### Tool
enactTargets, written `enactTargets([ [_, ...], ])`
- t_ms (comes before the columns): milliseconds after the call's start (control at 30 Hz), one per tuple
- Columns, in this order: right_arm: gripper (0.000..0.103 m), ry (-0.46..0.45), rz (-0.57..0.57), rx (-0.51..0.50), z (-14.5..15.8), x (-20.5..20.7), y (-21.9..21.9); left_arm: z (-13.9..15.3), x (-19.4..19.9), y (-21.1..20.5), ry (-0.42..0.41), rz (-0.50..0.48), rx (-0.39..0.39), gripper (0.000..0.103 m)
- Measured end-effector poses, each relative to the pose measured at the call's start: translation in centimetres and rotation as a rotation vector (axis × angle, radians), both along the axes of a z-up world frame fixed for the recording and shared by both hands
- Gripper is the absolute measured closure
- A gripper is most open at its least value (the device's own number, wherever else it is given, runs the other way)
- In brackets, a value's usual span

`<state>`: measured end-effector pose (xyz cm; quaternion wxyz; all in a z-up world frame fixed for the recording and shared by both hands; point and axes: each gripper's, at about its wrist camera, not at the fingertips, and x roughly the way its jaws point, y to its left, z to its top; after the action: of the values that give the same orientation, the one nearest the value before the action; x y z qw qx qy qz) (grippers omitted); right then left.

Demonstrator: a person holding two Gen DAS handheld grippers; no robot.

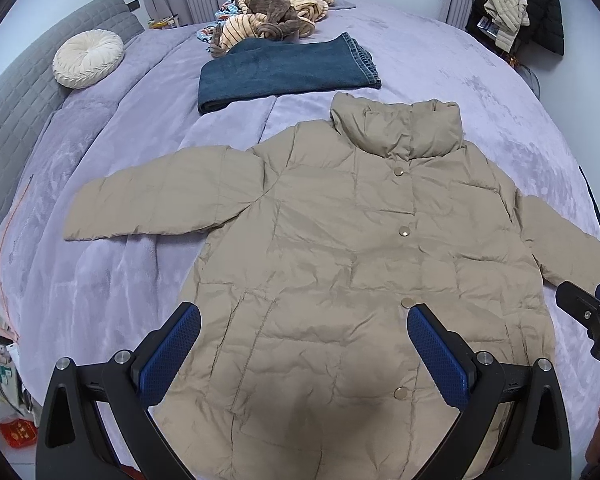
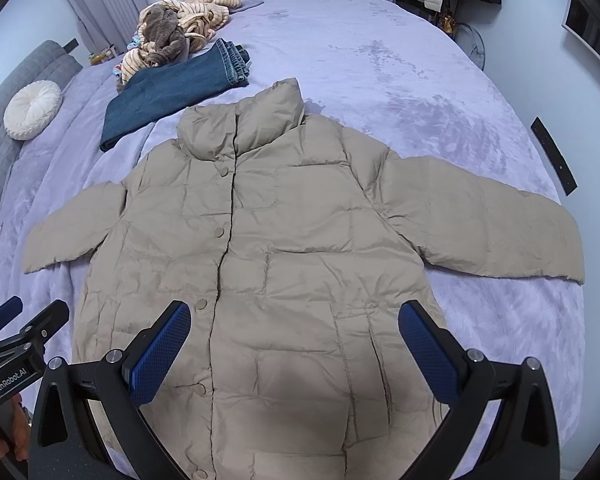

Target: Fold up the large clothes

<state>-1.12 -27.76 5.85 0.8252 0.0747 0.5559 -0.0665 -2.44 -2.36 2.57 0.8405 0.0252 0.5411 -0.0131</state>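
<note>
1. Your jacket lies flat on the bed, front side up, buttoned down the middle, collar pointing away from you and both sleeves spread out to the sides. Nothing on it is folded yet, so I judge you are at the very start: laid out, no fold made.

2. Your left hand-held gripper hovers over the lower front of the jacket with its jaws wide apart and nothing between the blue pads. It does not appear to be pressing on the fabric.

3. Your right hand-held gripper is in the same state: spread wide, empty, above the lower hem area, just beside the line of buttons.

4. The left sleeve reaches out across the blanket, and the right sleeve does the same on the other side. Both lie well apart from the grippers.

5. The next move likely calls for taking one sleeve near its cuff and bringing it across the chest. You need to travel outward from the hem first, then close on the cuff edge.

6. The padded fabric looks puffy and slippery, so pinch a good fold of it, not just the outer skin, or it may slide free.

7. Keep the fold clear of the folded jeans beyond the collar; the pile of clothes and the round cushion sit further off.
</note>
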Motion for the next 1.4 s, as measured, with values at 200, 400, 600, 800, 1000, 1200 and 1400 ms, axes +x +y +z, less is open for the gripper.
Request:
enactTargets([
  [200, 0.000, 0.002, 0.033, 0.059, -0.5, 0.1, -1.3, 0.0, -0.1, 1.2, 0.023, 0.057, -0.118, 0.000],
  [400, 0.000, -0.002, 0.046, 0.150, -1.3, 0.9, -0.8, -1.8, 1.3, 6.1, 0.057, 0.133, -0.291, 0.000],
  [600, 0.000, -0.015, 0.097, 0.201, -3.0, 2.8, 3.1, -6.0, 4.0, 14.6, 0.059, 0.238, -0.432, 0.000],
  [800, 0.000, 0.012, 0.131, 0.238, -6.3, 5.7, 8.7, -12.0, 8.2, 25.3, 0.042, 0.356, -0.539, 0.000],
  [1000, 0.000, 0.107, 0.160, 0.285, -11.1, 8.3, 13.7, -18.4, 12.9, 33.9, 0.039, 0.503, -0.644, 0.000],
  [1200, 0.000, 0.128, 0.183, 0.328, -14.3, 11.0, 17.3, -19.3, 17.5, 37.3, -0.049, 0.529, -0.625, 0.000],
  [1400, 0.000, 0.108, 0.195, 0.394, -15.3, 14.2, 19.8, -19.7, 21.9, 38.0, -0.079, 0.529, -0.449, 0.078],
])
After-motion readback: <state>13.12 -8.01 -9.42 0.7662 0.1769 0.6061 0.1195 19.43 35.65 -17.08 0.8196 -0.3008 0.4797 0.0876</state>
